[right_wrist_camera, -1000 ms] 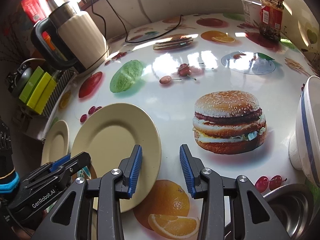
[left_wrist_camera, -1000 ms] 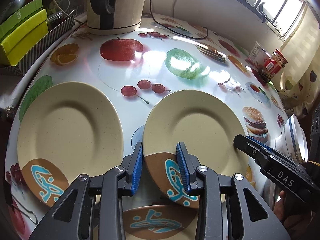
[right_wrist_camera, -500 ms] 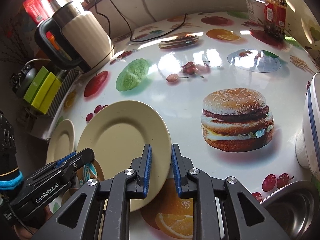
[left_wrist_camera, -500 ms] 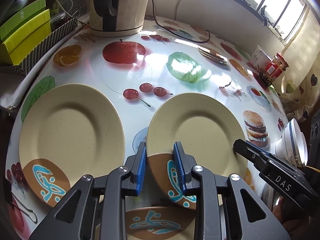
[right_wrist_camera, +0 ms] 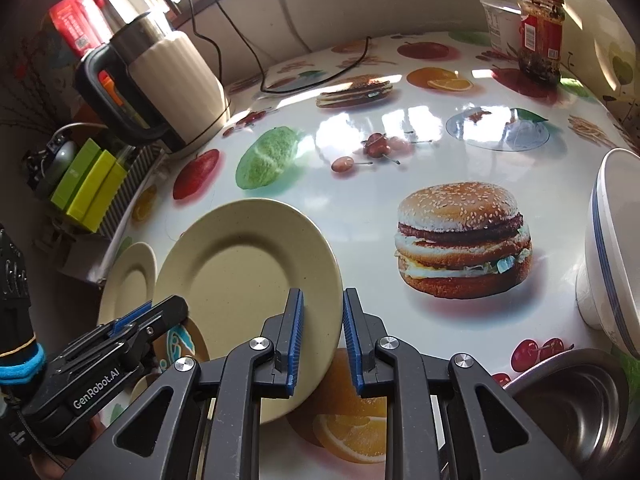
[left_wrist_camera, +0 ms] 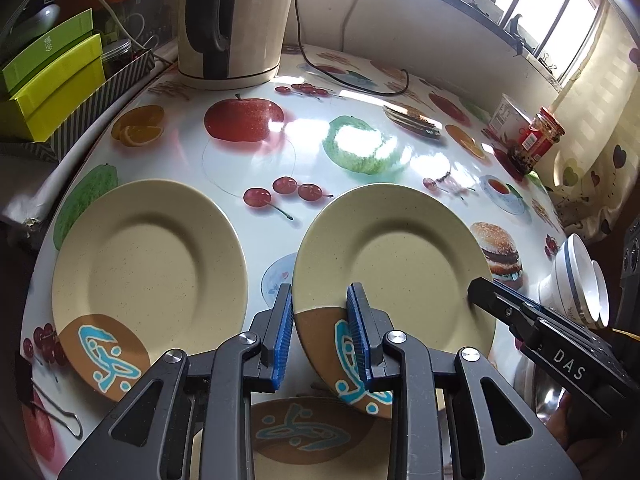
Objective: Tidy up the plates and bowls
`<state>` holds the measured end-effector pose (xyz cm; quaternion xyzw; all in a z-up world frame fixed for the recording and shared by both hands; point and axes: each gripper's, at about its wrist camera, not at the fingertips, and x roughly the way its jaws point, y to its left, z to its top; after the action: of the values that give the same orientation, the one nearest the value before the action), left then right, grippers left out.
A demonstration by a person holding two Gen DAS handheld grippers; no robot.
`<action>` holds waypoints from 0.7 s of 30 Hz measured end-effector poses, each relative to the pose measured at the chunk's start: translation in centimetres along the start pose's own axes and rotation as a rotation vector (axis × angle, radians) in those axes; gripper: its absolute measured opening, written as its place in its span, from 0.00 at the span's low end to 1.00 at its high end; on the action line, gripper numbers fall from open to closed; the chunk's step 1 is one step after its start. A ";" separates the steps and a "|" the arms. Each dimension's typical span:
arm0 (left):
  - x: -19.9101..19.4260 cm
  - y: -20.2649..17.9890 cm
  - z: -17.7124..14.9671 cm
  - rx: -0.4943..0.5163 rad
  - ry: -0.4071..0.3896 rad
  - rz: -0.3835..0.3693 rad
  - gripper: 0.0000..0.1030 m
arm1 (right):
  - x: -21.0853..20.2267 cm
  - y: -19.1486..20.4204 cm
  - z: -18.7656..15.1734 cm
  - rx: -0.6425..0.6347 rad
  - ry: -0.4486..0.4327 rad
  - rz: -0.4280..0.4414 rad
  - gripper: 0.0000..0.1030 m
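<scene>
Cream plate [left_wrist_camera: 394,264] tilted, patterned edge nearest, both hand-held grippers [left_wrist_camera: 320,334] [right_wrist_camera: 323,334] clamping its rim

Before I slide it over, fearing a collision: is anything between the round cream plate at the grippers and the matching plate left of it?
Nothing visible does; only printed tablecloth lies between the right-hand round cream plate and the left cream plate.
</scene>
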<state>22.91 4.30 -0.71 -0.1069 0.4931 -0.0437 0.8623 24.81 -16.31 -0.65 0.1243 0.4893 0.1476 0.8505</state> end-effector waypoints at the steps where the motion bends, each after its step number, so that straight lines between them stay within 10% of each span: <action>1: -0.3 0.0 -0.1 0.002 -0.006 0.002 0.27 | -0.2 0.2 0.0 -0.002 -0.001 0.001 0.19; 21: -5.3 1.1 -4.1 -0.004 -0.053 0.030 0.27 | -4.4 3.0 -3.8 -0.040 -0.019 0.033 0.19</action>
<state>16.62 5.74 1.46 -0.1022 0.4717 -0.0268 0.8754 19.01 -14.88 2.05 0.1167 0.4759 0.1704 0.8549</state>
